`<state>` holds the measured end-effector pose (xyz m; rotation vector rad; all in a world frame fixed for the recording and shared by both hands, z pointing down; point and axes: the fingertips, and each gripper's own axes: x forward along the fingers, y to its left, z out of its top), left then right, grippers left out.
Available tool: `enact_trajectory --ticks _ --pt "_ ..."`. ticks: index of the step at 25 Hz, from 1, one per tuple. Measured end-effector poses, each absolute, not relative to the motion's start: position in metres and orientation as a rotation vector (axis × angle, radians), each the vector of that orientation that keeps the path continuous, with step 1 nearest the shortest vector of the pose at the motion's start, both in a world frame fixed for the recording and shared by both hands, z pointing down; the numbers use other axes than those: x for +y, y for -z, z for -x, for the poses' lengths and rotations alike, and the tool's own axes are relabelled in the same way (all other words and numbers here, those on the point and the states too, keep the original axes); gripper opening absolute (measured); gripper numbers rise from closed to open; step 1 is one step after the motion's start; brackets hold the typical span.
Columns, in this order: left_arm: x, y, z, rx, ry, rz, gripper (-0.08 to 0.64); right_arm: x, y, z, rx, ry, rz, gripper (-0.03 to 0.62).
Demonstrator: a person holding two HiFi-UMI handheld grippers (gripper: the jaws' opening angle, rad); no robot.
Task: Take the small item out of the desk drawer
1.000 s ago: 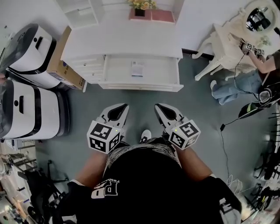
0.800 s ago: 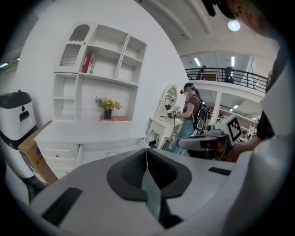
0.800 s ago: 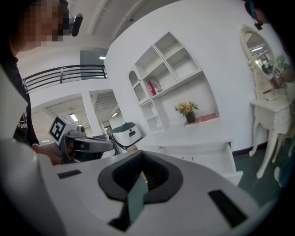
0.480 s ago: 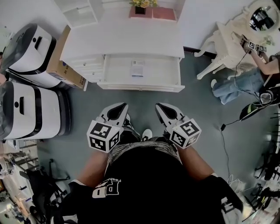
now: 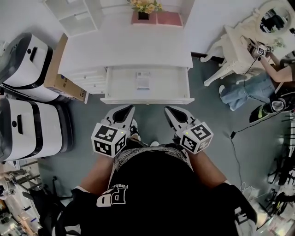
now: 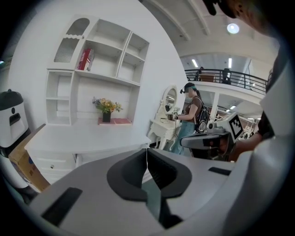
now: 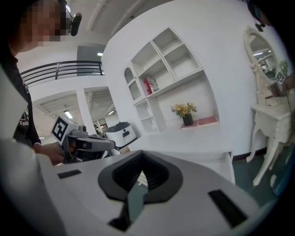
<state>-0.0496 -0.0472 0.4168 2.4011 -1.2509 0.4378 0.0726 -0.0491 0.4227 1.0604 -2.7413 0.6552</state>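
The white desk (image 5: 129,46) stands ahead with its middle drawer (image 5: 146,84) pulled open. A small white flat item (image 5: 143,79) lies inside the drawer, near its middle. My left gripper (image 5: 127,108) and right gripper (image 5: 169,109) hover side by side just short of the drawer's front edge, both shut and holding nothing. In the left gripper view the left gripper (image 6: 147,150) has its jaws pressed together, with the desk top (image 6: 83,138) beyond. The right gripper (image 7: 140,155) looks the same in the right gripper view, where the drawer is hidden behind the jaws.
Two white machines (image 5: 25,64) (image 5: 32,129) and a cardboard box (image 5: 57,76) stand left of the desk. A flower pot (image 5: 144,7) sits at the desk's back. A white vanity table (image 5: 239,44) and a seated person (image 5: 269,76) are at the right, with cables (image 5: 239,152) on the floor.
Both grippers and the person have moved forward towards the desk; the open drawer now lies just ahead of the jaw tips. The jaws stayed shut.
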Motion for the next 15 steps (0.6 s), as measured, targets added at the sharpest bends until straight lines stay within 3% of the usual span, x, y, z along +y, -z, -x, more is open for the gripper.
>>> enact_trajectory --ticks 15 --pt "-0.161 -0.439 0.104 -1.195 -0.5 -2.397 0.015 -0.146 -0.442 -0.029 -2.648 -0.715 -1.135 0.008"
